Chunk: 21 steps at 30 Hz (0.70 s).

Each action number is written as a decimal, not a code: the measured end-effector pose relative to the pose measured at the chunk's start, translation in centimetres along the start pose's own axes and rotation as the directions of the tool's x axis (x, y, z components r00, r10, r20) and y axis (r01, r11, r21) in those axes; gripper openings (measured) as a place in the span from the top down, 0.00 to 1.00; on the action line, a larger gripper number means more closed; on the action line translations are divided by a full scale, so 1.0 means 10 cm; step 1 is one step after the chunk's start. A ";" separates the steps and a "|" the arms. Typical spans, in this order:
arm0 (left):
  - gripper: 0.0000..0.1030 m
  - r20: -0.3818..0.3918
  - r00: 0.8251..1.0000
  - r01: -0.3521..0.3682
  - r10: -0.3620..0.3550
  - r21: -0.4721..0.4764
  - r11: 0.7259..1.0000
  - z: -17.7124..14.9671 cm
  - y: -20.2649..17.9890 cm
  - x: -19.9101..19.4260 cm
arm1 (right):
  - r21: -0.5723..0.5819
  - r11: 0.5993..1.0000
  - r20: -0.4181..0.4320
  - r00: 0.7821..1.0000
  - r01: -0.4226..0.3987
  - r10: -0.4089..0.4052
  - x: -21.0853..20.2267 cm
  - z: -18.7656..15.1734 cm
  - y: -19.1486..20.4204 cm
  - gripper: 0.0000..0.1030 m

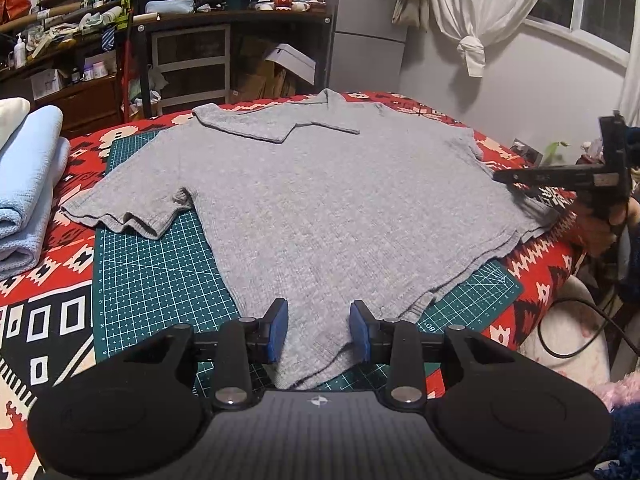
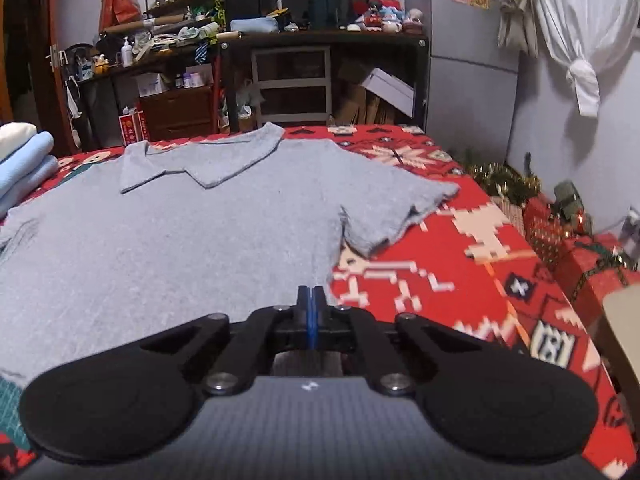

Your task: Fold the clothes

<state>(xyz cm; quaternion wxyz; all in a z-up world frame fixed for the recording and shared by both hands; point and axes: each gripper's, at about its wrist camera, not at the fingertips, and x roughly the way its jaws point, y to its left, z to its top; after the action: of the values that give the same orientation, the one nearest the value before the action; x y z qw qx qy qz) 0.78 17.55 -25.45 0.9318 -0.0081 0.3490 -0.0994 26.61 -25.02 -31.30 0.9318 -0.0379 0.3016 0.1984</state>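
The grey polo shirt (image 1: 320, 200) lies flat on the green cutting mat (image 1: 160, 280), unfolded: left gripper (image 1: 319, 332) part-open over its hem, right gripper (image 2: 311, 300) closed empty beside its side edge; next, pinch 1 sleeve.

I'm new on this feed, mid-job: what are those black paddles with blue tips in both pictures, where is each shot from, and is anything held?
There is no robot arm: a person holds a two-finger gripper in each hand, with a camera looking along its fingers. The left wrist view shows the left gripper, its blue pads apart either side of the hem of the grey polo shirt, not visibly pinching. The right wrist view shows the right gripper shut at the shirt's side edge; whether cloth is caught is unclear. The shirt lies flat on a green cutting mat over a red patterned blanket. Folded light blue cloth sits left.
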 end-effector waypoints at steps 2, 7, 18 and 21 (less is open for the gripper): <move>0.66 0.000 1.000 0.006 -0.006 -0.006 1.000 0.00 0.01 0.00 | -0.006 1.000 -0.001 1.000 0.005 -0.005 -0.09 -0.06 0.00 1.00; 0.66 -0.026 0.999 0.031 -0.034 -0.080 0.996 0.08 0.10 0.01 | -0.009 1.000 0.011 1.000 0.010 -0.010 -0.29 -0.19 0.01 1.00; 0.89 0.099 0.991 -0.076 0.089 -0.133 0.988 0.70 0.39 0.20 | 0.023 1.000 0.042 0.999 0.008 -0.009 -0.39 -0.27 0.00 1.00; 0.92 0.092 0.985 -0.133 0.143 -0.108 0.985 0.85 0.46 0.46 | 0.031 0.999 0.044 0.999 0.006 -0.007 -0.40 -0.28 0.00 1.00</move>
<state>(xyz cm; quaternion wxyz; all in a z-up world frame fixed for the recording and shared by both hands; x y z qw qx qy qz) 10.54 20.72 -22.38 0.9510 -0.0364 0.3066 -0.0162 22.17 -26.97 -31.27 0.9393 -0.0199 0.2841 0.1915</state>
